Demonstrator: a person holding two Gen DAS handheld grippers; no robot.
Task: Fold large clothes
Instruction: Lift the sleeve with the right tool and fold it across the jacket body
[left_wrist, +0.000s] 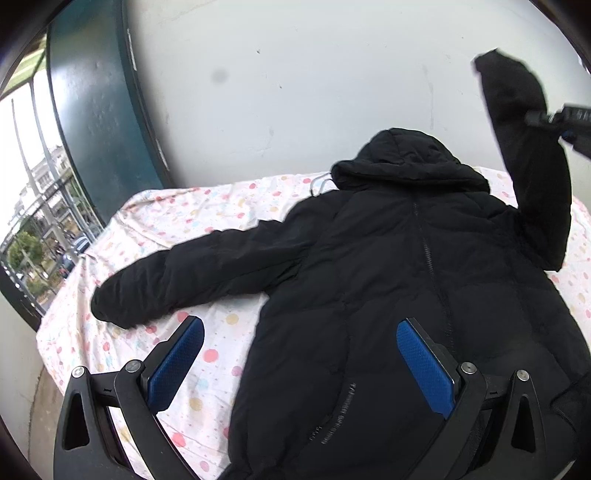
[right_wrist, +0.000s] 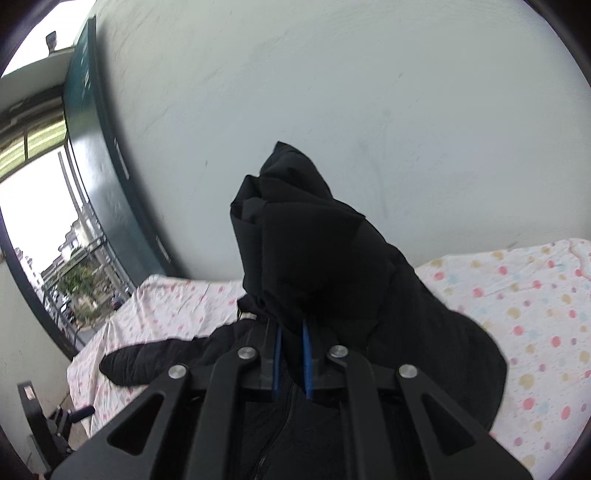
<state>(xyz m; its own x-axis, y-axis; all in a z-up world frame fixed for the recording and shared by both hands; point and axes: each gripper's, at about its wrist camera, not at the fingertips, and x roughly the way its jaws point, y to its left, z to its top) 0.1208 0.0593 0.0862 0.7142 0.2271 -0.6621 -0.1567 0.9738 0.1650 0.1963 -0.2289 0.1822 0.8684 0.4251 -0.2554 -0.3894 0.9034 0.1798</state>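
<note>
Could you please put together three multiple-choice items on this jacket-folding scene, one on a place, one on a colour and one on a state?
1. Where does the jacket lie?
A. On a spotted bed sheet
B. On a wooden floor
C. On a chair

2. What colour are the pads of the left gripper?
A. Red
B. Blue
C. Yellow

3. How does the right gripper stand?
A. Wide open above the hood
B. Shut on nothing
C. Shut on the jacket's sleeve, which is lifted off the bed

Answers:
1 A, the sheet with coloured dots shows all round the jacket.
2 B, both pads in the left wrist view are blue.
3 C, the right wrist view shows the pads close together with black cloth between them, and the left view shows that sleeve raised in front of the wall.
</note>
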